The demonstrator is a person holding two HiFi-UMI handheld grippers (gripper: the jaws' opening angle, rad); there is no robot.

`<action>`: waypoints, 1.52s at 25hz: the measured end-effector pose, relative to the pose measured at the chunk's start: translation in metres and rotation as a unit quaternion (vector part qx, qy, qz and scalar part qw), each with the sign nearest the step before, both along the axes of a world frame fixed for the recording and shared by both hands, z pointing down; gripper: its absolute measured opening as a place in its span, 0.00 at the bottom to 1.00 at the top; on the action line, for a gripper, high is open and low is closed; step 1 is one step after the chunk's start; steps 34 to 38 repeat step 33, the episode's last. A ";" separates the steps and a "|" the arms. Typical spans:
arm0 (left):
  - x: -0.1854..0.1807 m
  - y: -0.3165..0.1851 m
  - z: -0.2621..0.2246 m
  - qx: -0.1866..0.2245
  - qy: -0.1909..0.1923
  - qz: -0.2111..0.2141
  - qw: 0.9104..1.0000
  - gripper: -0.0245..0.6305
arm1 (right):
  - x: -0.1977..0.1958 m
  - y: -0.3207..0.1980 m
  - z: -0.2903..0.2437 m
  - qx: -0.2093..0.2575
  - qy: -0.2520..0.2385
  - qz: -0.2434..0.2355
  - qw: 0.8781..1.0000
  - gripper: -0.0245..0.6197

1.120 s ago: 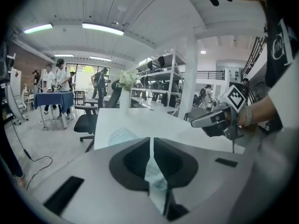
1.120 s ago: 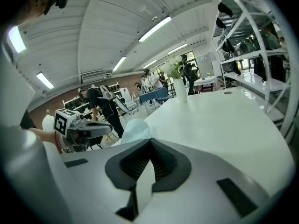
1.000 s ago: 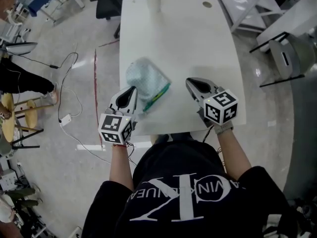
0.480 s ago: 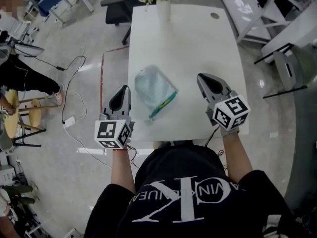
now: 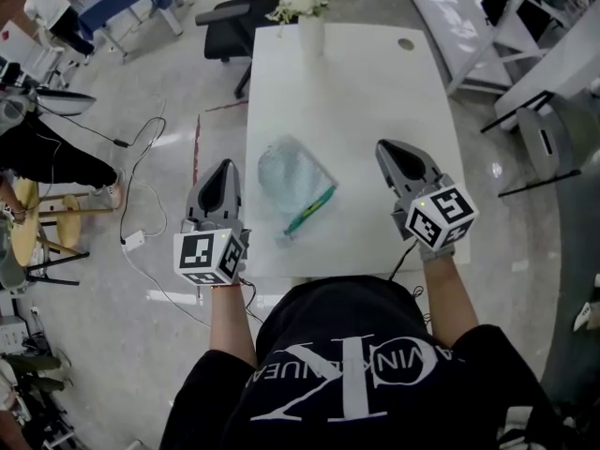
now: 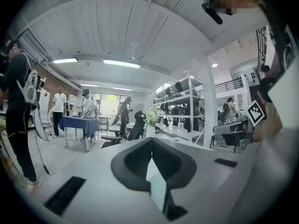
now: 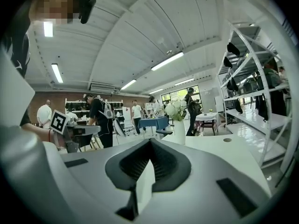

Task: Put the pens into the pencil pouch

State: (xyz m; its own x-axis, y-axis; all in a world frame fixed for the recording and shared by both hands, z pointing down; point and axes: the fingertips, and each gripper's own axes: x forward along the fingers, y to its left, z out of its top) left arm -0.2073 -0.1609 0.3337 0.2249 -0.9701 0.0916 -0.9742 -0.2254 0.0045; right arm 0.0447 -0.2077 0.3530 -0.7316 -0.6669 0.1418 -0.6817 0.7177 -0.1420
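Note:
The pencil pouch (image 5: 289,178) is pale blue-green mesh with a green strip (image 5: 310,209) along its near right edge. It lies flat on the white table (image 5: 356,92), near the front. Whether pens are inside it I cannot tell. My left gripper (image 5: 225,164) is shut and empty, held over the table's left edge, apart from the pouch. My right gripper (image 5: 386,146) is also shut and empty, right of the pouch with a gap between. In the left gripper view (image 6: 152,143) and the right gripper view (image 7: 150,142) the jaws meet with nothing between them, and both point level across the room.
A white vase of flowers (image 5: 310,22) stands at the table's far edge, also seen as the vase (image 7: 179,130). A cable hole (image 5: 405,43) is at the far right. An office chair (image 5: 232,12) sits beyond the table. Cables (image 5: 141,157) lie on the floor at left.
Both grippers have risen, still shut. The left one has drawn away from the pouch's left edge toward the table's side. The pouch has not moved on the table.

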 end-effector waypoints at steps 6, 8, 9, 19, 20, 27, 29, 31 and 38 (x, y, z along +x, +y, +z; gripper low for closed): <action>-0.003 -0.004 -0.011 0.018 0.005 -0.007 1.000 0.04 | 0.003 -0.002 -0.007 0.011 -0.006 0.003 1.000 0.05; -0.002 -0.005 -0.014 0.020 0.006 -0.007 1.000 0.04 | 0.004 -0.002 -0.010 0.017 -0.006 0.002 1.000 0.05; -0.001 -0.006 -0.014 0.021 0.007 -0.007 1.000 0.04 | 0.004 -0.002 -0.011 0.020 -0.005 0.002 1.000 0.05; 0.000 -0.007 -0.015 0.020 0.014 -0.005 1.000 0.04 | 0.004 0.000 -0.018 0.033 -0.019 -0.005 0.999 0.05; 0.000 -0.007 -0.016 0.021 0.017 -0.004 1.000 0.04 | 0.004 0.001 -0.019 0.035 -0.021 -0.008 0.999 0.05; -0.001 -0.006 -0.019 0.022 0.022 -0.007 1.000 0.04 | 0.002 0.001 -0.022 0.040 -0.029 -0.012 0.999 0.05; -0.001 -0.007 -0.017 0.019 0.023 -0.006 1.000 0.04 | 0.001 0.001 -0.021 0.040 -0.030 -0.015 0.999 0.05; -0.001 -0.008 -0.015 0.017 0.025 -0.005 1.000 0.04 | 0.002 0.000 -0.020 0.038 -0.031 -0.015 0.999 0.05; -0.001 -0.008 -0.013 0.015 0.027 -0.005 1.000 0.04 | 0.002 -0.001 -0.018 0.035 -0.034 -0.013 0.999 0.05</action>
